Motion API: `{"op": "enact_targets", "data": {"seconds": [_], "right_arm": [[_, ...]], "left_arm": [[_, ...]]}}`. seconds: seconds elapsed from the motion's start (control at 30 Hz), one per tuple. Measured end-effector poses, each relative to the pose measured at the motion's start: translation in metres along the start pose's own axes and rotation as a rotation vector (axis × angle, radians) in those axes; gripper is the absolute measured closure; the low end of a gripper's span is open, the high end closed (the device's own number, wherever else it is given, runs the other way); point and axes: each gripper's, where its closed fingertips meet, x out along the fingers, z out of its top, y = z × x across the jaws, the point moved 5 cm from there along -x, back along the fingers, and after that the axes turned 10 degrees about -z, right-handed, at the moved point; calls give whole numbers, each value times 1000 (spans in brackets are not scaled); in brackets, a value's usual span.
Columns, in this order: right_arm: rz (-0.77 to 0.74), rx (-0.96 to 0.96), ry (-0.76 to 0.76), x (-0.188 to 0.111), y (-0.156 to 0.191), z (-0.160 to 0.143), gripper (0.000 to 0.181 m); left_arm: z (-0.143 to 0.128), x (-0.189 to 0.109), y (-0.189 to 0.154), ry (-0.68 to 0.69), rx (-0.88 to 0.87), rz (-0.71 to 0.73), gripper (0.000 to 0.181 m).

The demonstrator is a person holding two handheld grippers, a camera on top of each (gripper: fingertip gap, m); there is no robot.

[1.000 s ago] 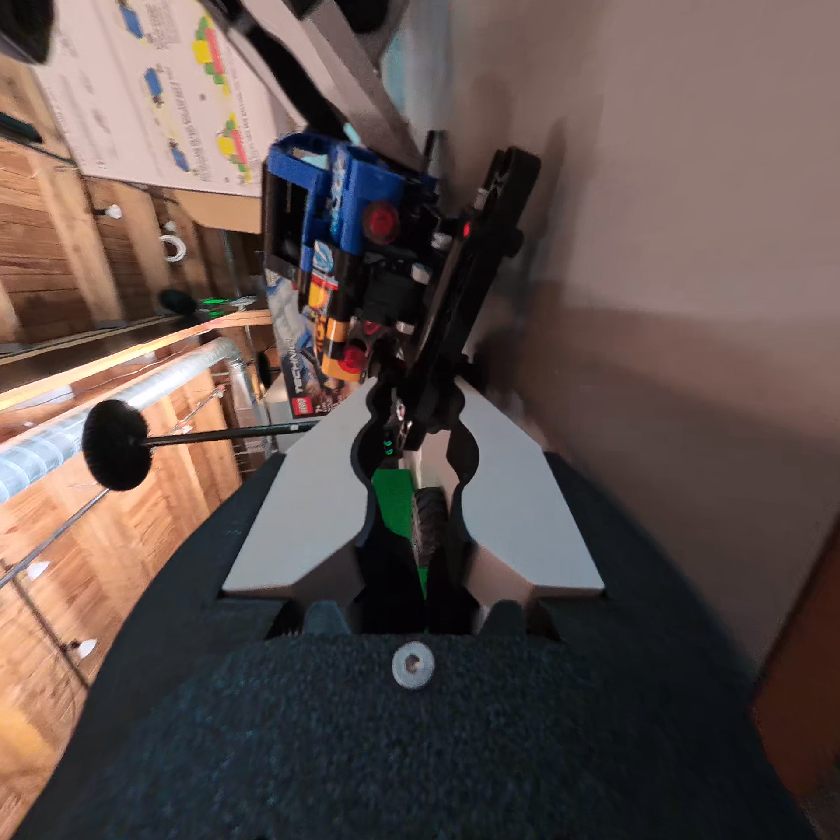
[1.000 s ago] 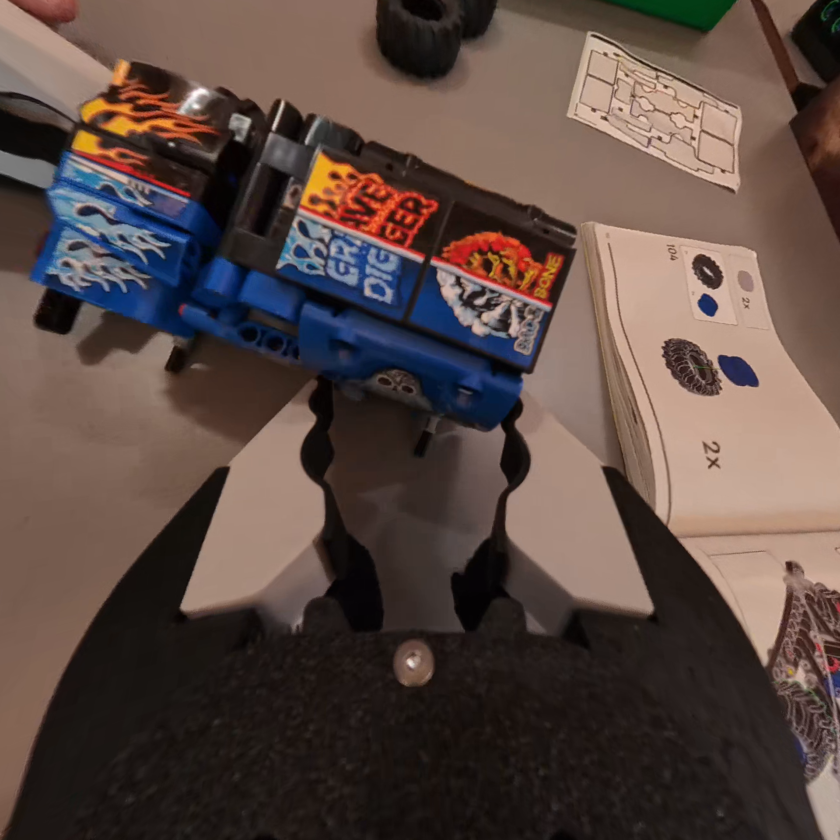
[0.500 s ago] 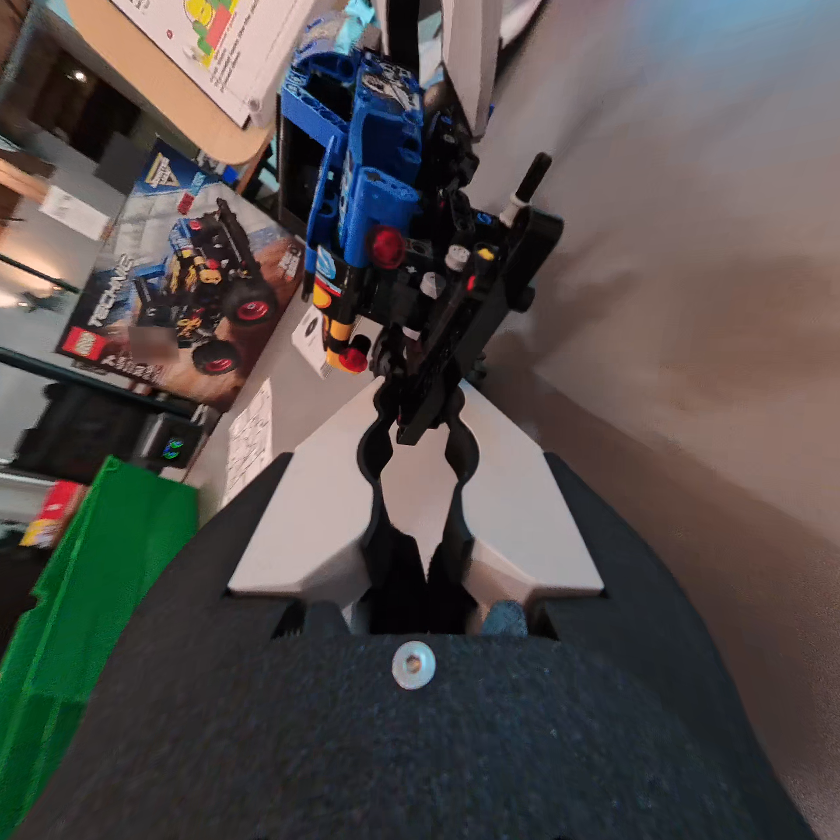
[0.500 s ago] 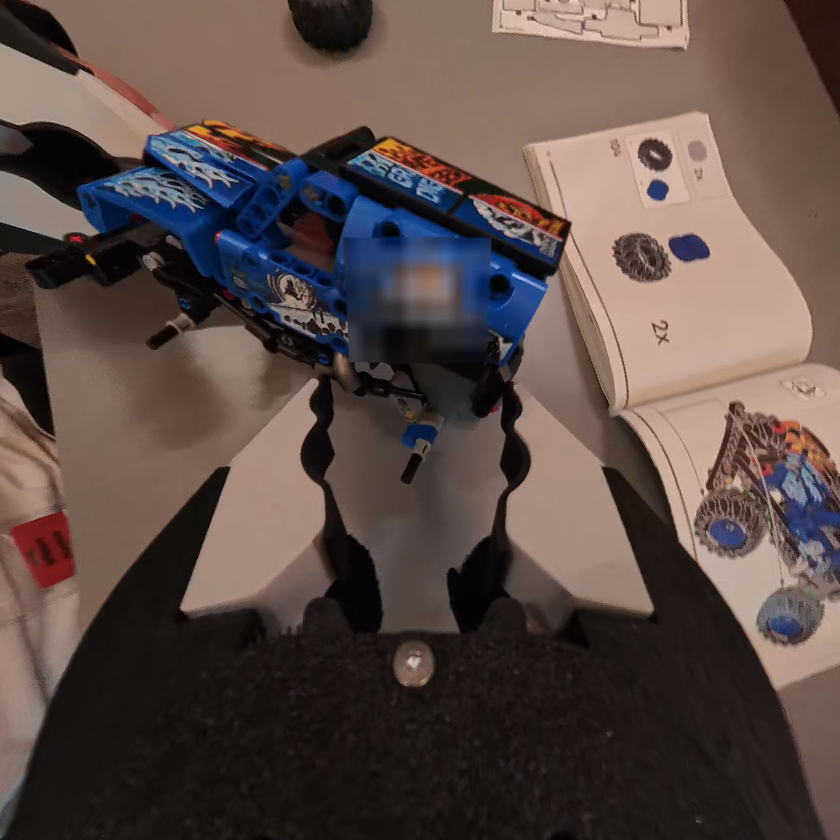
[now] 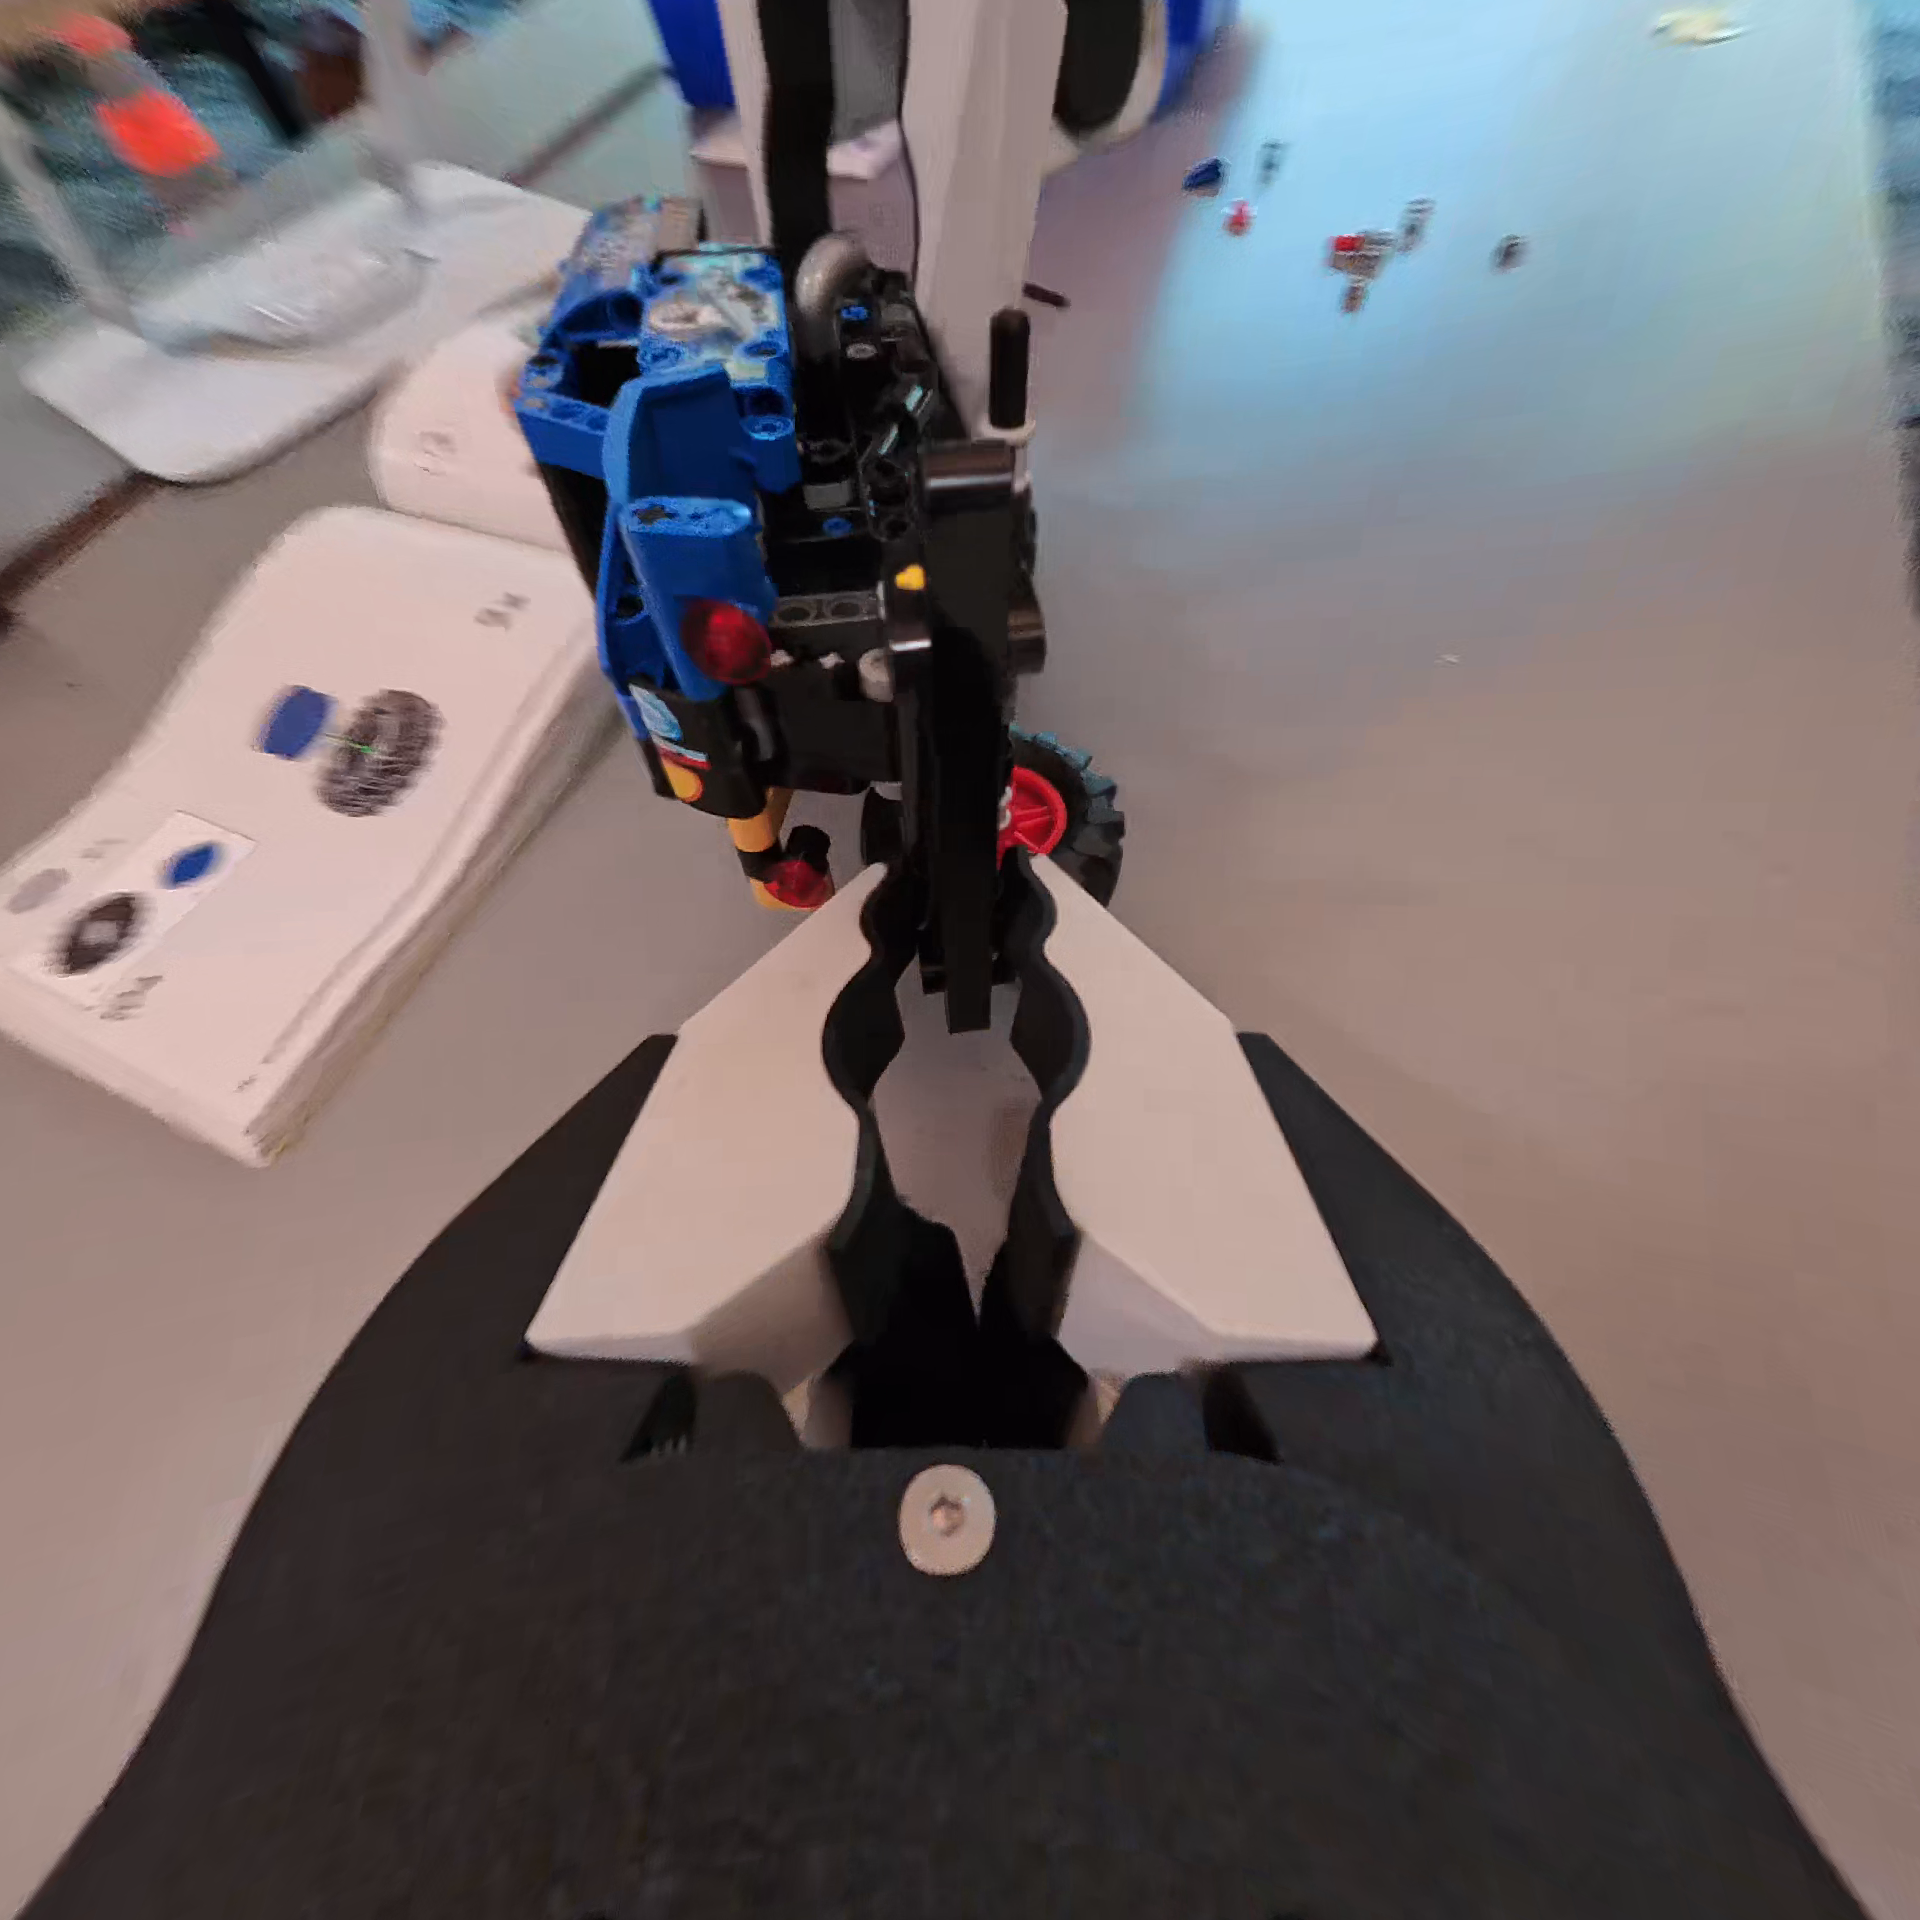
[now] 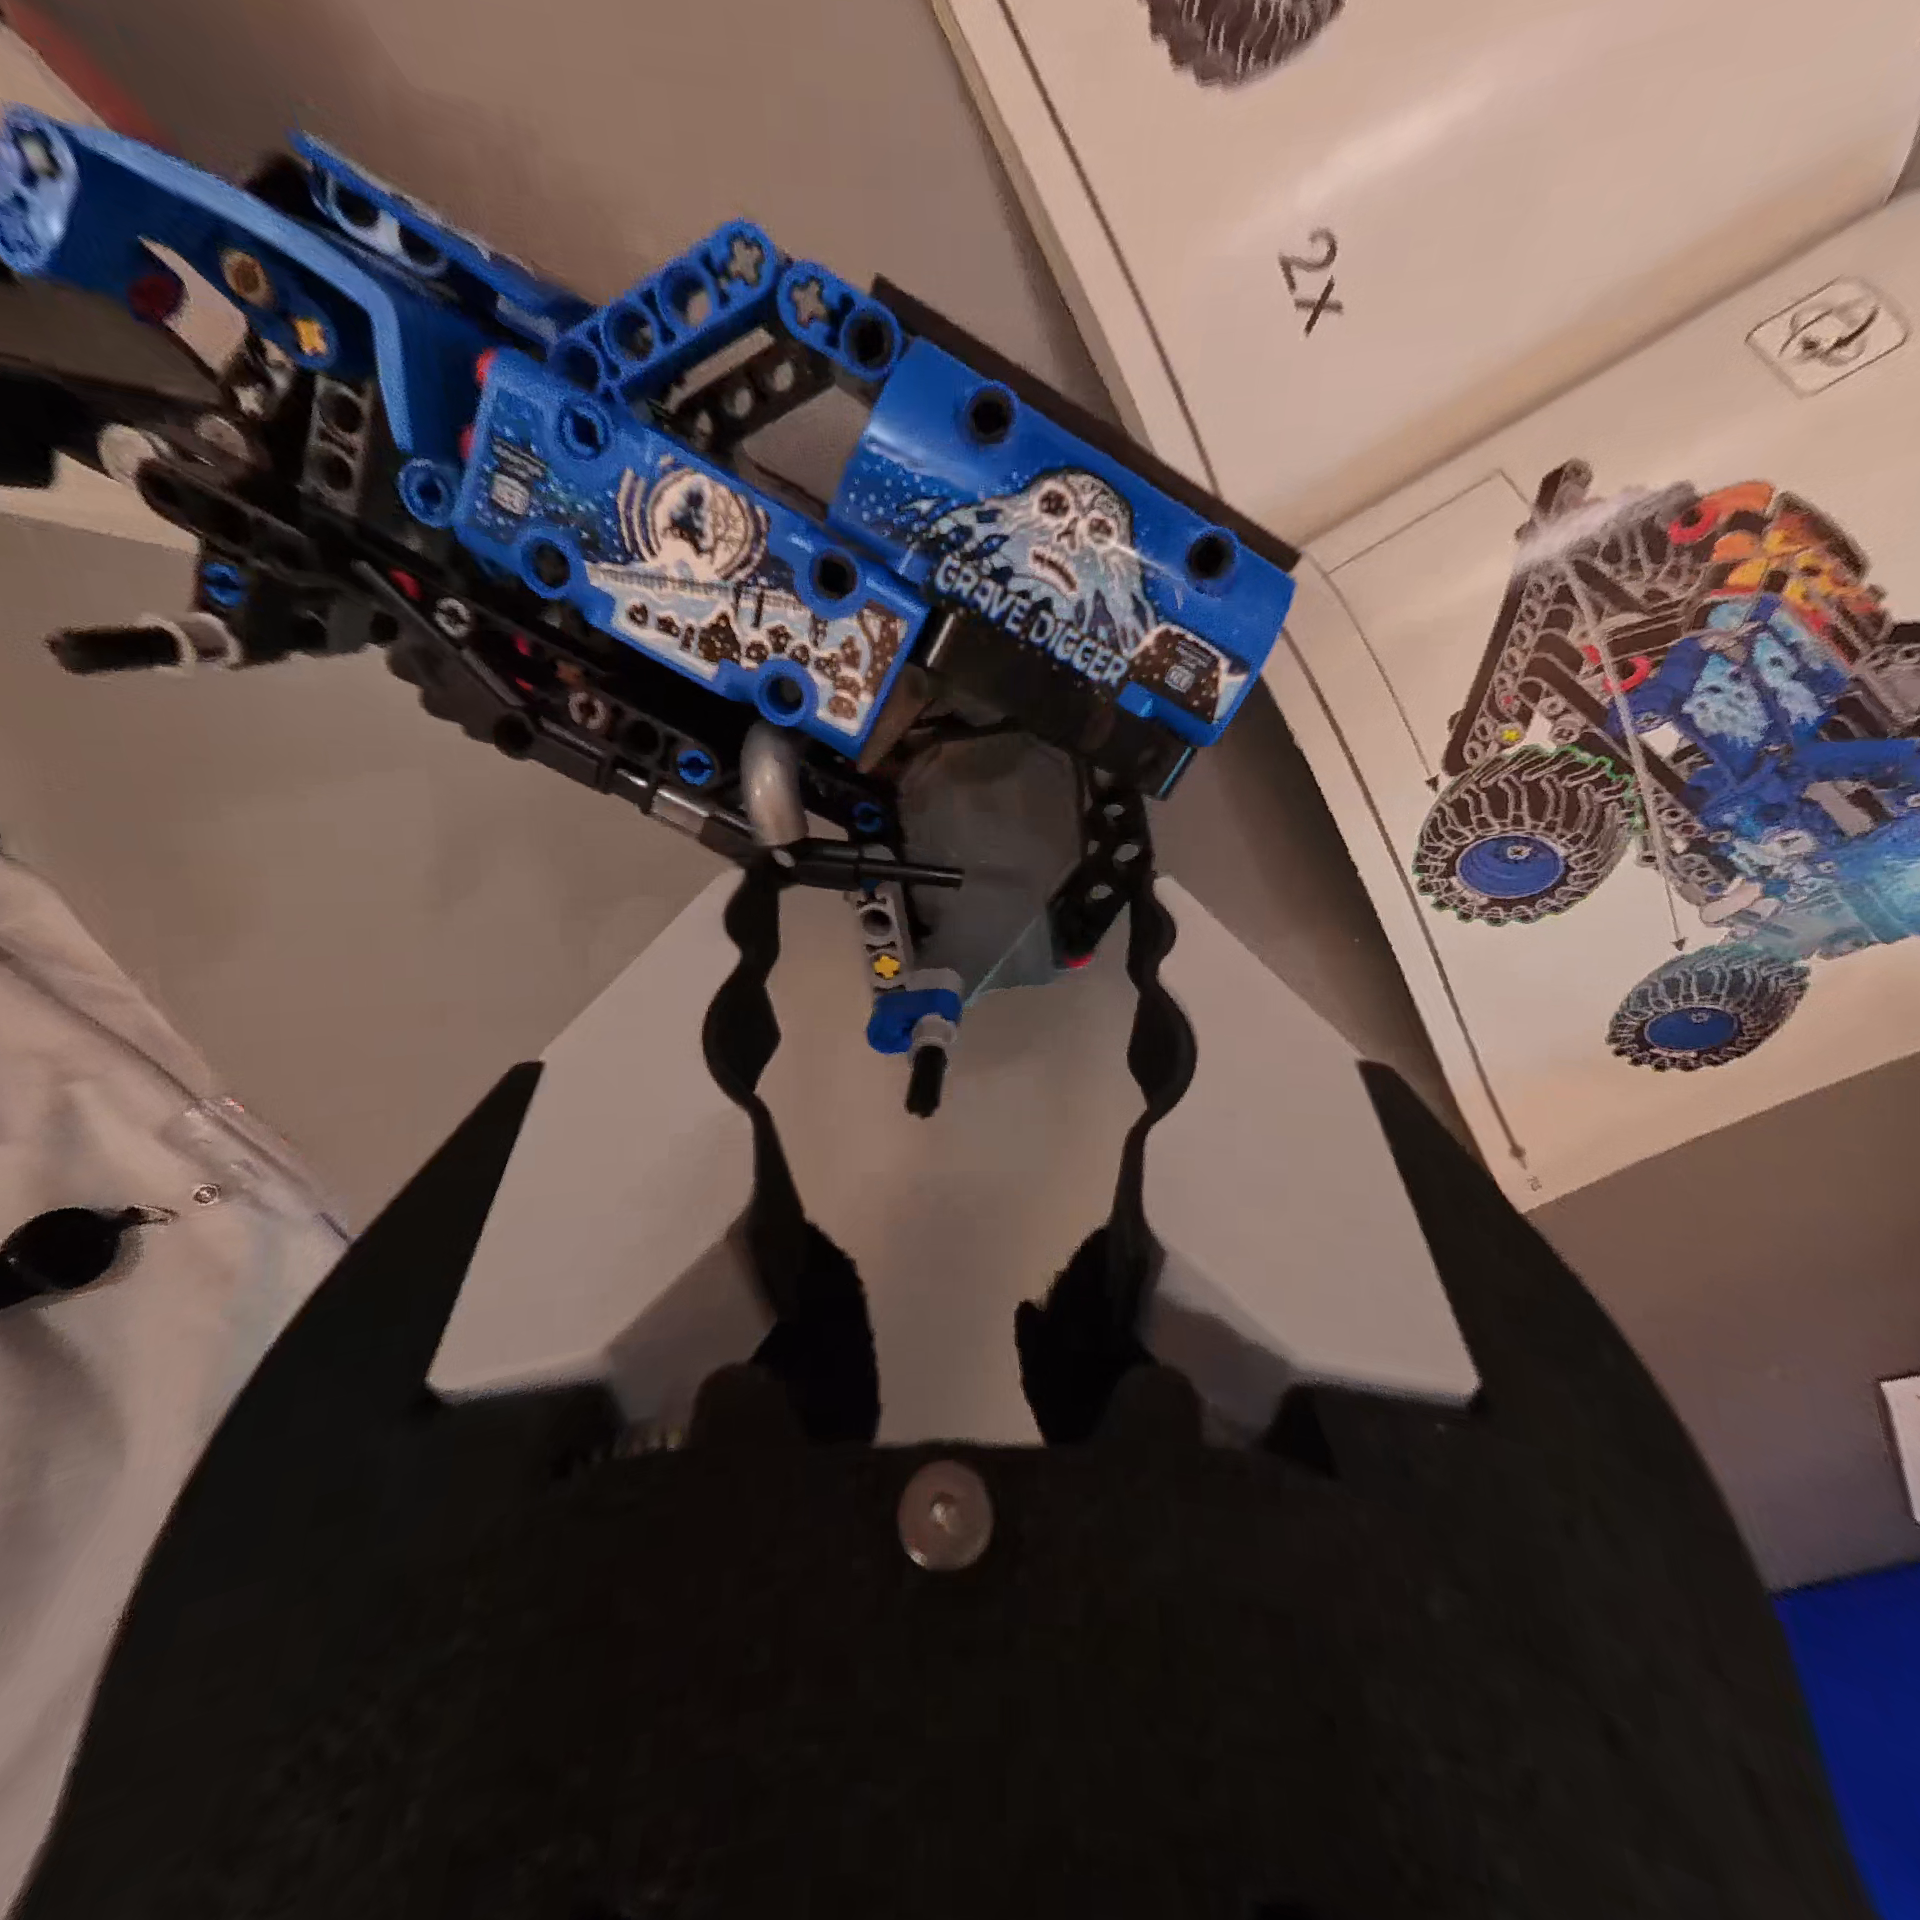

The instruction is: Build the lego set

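The blue and black lego truck body [image 5: 707,499] has no big wheels on it and hangs above the grey table, held between both grippers. My left gripper [image 5: 951,904] is shut on a black beam at one end of it. My right gripper [image 6: 945,904] is shut on the chassis frame at the other end, jaws wide, with the grey block between them. In the right wrist view the truck [image 6: 883,540] shows its blue stickered side panels. The right gripper's white fingers [image 5: 971,208] show beyond the truck in the left wrist view.
The open instruction booklet [image 5: 312,831] lies on the table left of the truck and also shows in the right wrist view [image 6: 1558,520]. A small black wheel with a red hub [image 5: 1060,821] sits behind the truck. Loose small pieces [image 5: 1351,249] lie farther off. Pale cloth [image 6: 104,1143] is at the left.
Both grippers have turned the truck together; its top stickers faced the right camera, now its side panel does. The left view has swung from the wall and box to the table and booklet.
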Motion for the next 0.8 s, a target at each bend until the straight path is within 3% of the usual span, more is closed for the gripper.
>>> {"op": "enact_targets", "data": {"seconds": [0.07, 0.2, 0.37, 0.5, 0.6, 0.8], "right_arm": [[5, 17, 13, 9, -2, -1, 119], [36, 42, -41, 12, -6, 2, 121], [89, 65, -124, 15, -8, -6, 121], [140, 96, -284, 2, -10, -17, 121], [183, 151, -429, -3, -18, -28, 126], [327, 279, -554, -1, -26, -42, 132]], "left_arm": [[-4, 0, 7, 16, -46, -96, 167], [-12, 1, 19, 29, -78, -137, 166], [-12, -2, 19, 25, -35, -97, 165], [-12, -9, 27, 20, -45, -20, 158], [-14, -10, 25, 16, -36, -27, 158], [-11, -7, 16, 8, -60, -39, 160]]}}
